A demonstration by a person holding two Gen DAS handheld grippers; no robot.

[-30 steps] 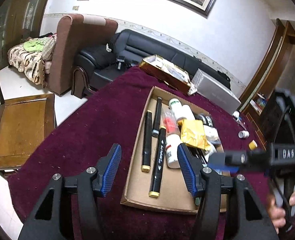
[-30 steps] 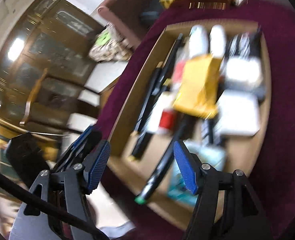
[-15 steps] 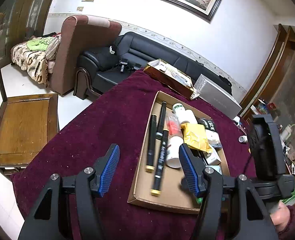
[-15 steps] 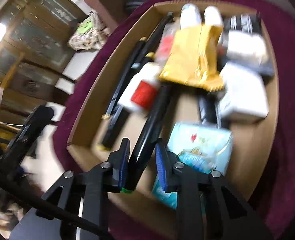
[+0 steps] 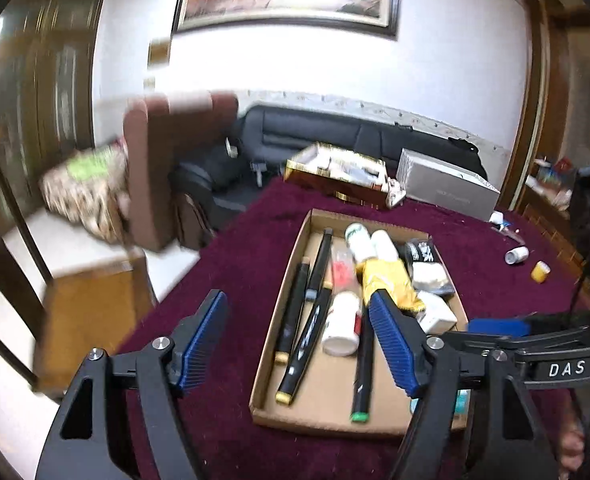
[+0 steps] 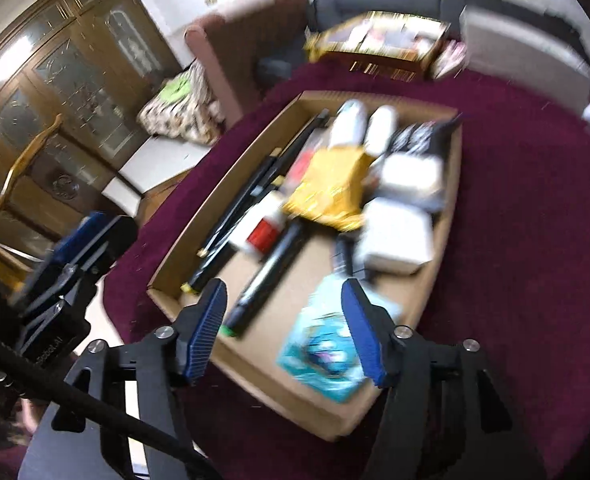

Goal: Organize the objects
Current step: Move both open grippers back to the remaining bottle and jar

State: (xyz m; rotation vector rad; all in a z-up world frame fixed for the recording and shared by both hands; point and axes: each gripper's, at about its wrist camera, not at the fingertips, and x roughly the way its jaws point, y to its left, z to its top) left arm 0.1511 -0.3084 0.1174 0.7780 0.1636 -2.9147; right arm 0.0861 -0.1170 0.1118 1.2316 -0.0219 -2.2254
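Both tongs raised over cardboard tray (image 5: 379, 426) on maroon desk (image 5: 235, 276).

Right tongs (image 6: 283, 330): jaws just opened, released, nothing pressed between pads. Green-tipped marker (image 6: 269, 276) below them, lying free on tray floor, tip toward near wall.

Left tongs (image 5: 299, 344): jaws also just opened wider, empty; tray contents seen through gap only.

Tray contents: black markers (image 5: 301, 312) along left side, white bottles (image 5: 369, 242) at far end, yellow packet (image 5: 391, 286) mid-tray, white boxes (image 6: 395, 236) at right, blue packet (image 6: 327, 344) at near right corner.

Step in hand (judged): marker placed, tongs clearing the tray.

Still loose on desk, well right of tray: small white bottle (image 5: 515, 255), small yellow jar (image 5: 540, 271).

Next move (judged): reach right tongs to one loose item, close on its body, carry to bare cardboard at near end.
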